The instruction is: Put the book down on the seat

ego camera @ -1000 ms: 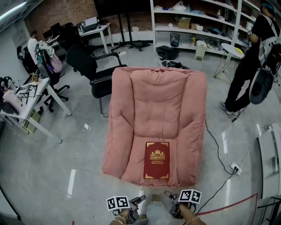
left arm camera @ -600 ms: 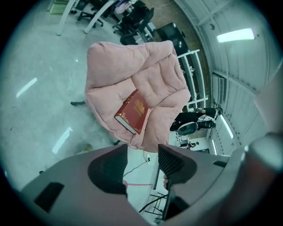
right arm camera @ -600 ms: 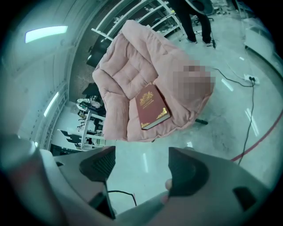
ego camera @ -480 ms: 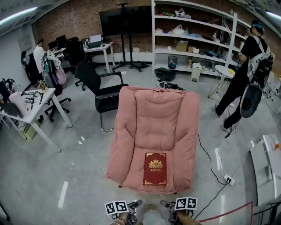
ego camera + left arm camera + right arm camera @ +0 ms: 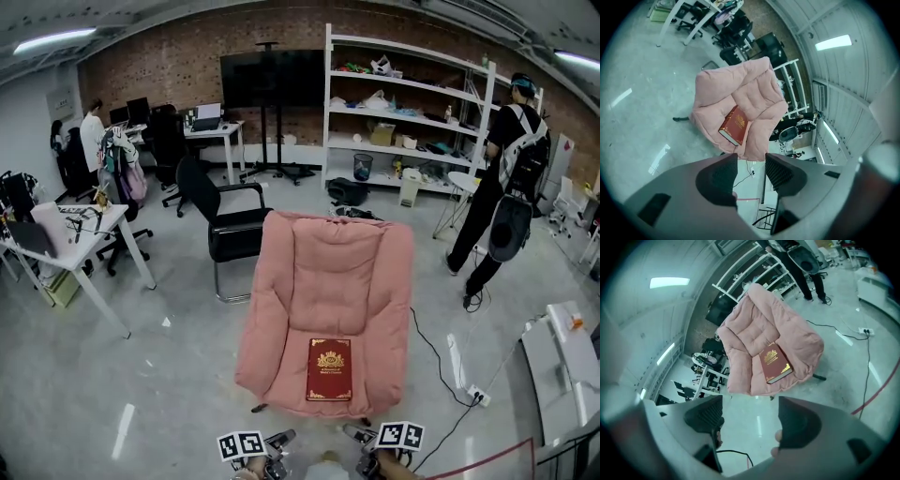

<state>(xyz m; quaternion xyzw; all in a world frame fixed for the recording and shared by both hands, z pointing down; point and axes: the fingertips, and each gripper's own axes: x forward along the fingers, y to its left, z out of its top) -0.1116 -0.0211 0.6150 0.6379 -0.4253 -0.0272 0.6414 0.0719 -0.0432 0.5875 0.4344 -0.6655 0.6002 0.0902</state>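
Observation:
A dark red book with gold ornament lies flat, cover up, on the front of the seat of a pink padded armchair. Both grippers sit at the bottom edge of the head view, well short of the chair. The left gripper holds nothing and its jaws are closing. The right gripper is open and empty. From the left gripper I see the book on the armchair far beyond the jaws. The right gripper likewise faces the book and armchair from a distance.
A black office chair stands just left of the armchair's back. White shelving lines the far wall, with a person near it. A white desk is at left, a cable and power strip on the floor at right.
The head view has tilted up and drawn back, so armchair and book look smaller and farther. The grippers stay at the bottom edge. The person at right has stepped away.

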